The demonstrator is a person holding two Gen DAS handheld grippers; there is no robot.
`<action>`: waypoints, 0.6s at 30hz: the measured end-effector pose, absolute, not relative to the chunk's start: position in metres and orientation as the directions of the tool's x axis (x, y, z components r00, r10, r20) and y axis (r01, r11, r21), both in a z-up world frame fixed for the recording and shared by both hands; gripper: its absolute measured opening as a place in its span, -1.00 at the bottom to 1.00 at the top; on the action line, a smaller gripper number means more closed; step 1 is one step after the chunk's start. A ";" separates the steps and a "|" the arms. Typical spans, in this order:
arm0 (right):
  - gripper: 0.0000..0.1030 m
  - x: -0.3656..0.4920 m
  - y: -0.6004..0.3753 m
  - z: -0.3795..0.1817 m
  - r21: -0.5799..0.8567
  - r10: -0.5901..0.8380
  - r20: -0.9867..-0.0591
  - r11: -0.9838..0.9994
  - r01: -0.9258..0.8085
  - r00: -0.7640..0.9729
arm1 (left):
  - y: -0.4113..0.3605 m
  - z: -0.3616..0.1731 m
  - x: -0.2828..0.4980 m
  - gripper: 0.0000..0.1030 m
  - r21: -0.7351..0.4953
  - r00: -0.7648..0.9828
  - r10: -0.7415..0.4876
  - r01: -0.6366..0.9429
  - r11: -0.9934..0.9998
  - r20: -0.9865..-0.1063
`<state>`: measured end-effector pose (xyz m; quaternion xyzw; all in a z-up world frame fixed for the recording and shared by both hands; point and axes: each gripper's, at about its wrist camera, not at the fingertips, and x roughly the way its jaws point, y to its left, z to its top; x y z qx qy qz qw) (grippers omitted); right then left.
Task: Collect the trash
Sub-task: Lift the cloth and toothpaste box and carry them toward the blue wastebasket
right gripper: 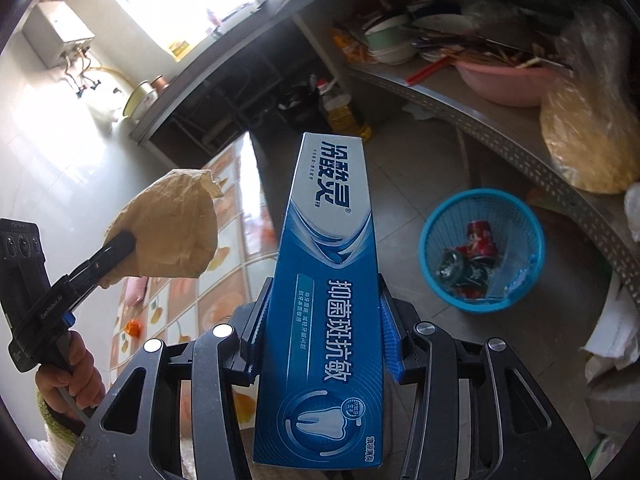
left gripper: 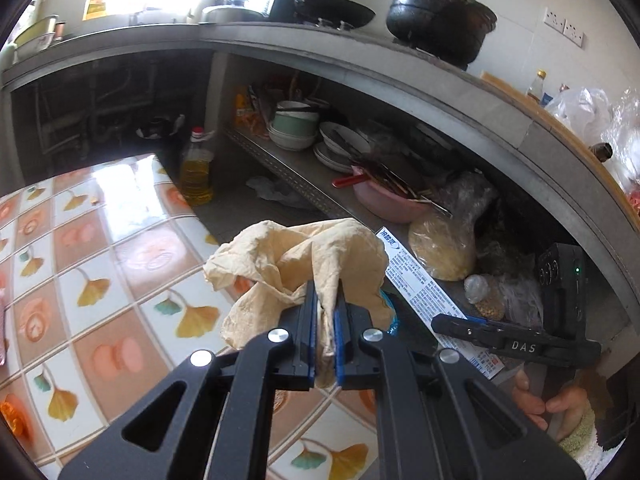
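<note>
Both pieces of trash are being carried; the left gripper (left gripper: 326,320) jaws are pinching crumpled paper (left gripper: 296,264), the right gripper (right gripper: 324,332) jaws clamping a toothpaste box (right gripper: 326,280); next, releasing each over the blue basket (right gripper: 434,264) on the floor.

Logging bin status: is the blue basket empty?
Not empty. The blue basket holds crushed red cans, seen in the right wrist view.

A home kitchen: wok (left gripper: 334,10) and pot (left gripper: 438,16) on a concrete counter (left gripper: 280,38), bowls (left gripper: 294,128) shelved beneath.
</note>
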<state>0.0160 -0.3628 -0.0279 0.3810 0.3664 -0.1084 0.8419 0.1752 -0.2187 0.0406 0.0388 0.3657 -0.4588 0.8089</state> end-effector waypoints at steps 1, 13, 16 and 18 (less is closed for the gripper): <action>-0.15 0.013 -0.367 -0.031 0.562 0.092 -0.703 0.679 0.473 0.705 | -0.227 0.038 0.176 -0.88 -0.272 0.299 -0.714 0.777 0.567 -0.633; -0.15 -0.018 -0.410 -0.065 0.526 0.006 -0.766 0.582 0.620 0.643 | -0.311 0.012 0.191 -0.88 -0.293 0.167 -0.684 0.813 0.503 -0.710; -0.15 -0.028 -0.421 -0.076 0.511 -0.017 -0.783 0.553 0.658 0.622 | -0.340 -0.002 0.198 -0.88 -0.289 0.130 -0.650 0.818 0.497 -0.749; -0.15 -0.033 -0.428 -0.086 0.504 -0.023 -0.795 0.531 0.681 0.606 | -0.358 -0.013 0.201 -0.88 -0.281 0.109 -0.622 0.823 0.495 -0.775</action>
